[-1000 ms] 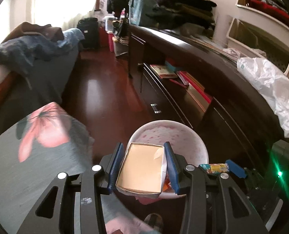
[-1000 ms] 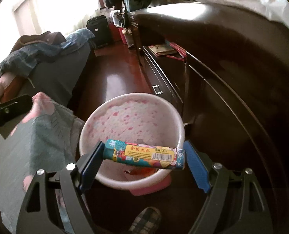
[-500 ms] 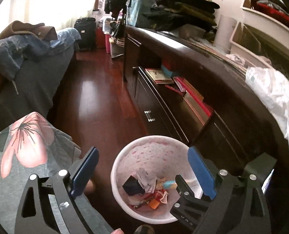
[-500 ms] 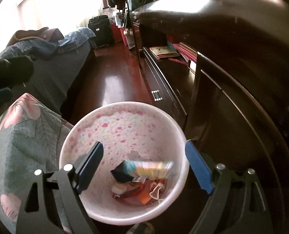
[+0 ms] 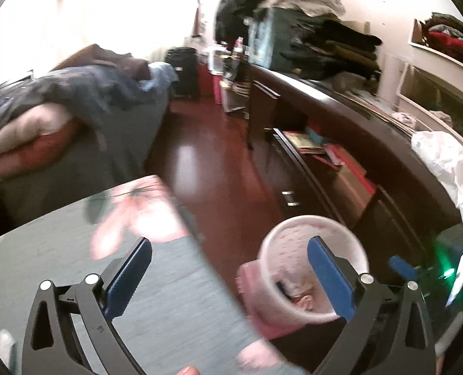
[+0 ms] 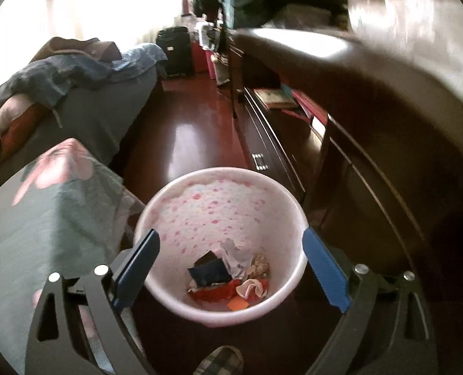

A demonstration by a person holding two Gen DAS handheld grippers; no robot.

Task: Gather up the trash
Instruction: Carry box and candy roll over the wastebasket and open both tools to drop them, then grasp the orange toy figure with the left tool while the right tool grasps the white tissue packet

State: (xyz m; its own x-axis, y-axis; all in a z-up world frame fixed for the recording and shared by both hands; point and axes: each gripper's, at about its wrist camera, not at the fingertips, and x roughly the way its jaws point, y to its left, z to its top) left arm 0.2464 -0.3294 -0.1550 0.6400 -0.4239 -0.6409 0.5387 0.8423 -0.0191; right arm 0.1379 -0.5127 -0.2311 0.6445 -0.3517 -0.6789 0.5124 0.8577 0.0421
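A pink-spotted white trash bin (image 6: 219, 218) stands on the dark floor, with several pieces of trash (image 6: 228, 276) at its bottom. My right gripper (image 6: 230, 268) is open and empty, held above the bin's near rim. My left gripper (image 5: 228, 276) is open and empty, over the edge of the grey flowered cloth (image 5: 106, 265), with the bin (image 5: 312, 268) behind its right finger. The left view is blurred by motion.
A long dark cabinet (image 6: 372, 143) with drawers and books runs along the right. A white plastic bag (image 5: 450, 168) lies on its top. A bed with bedding (image 5: 75, 112) is at the left. A slippered foot (image 6: 219, 361) is below the bin.
Both grippers opened and dropped their loads, a cardboard box and a coloured packet, into the bin. The left gripper has since swung left toward the flowered cloth.
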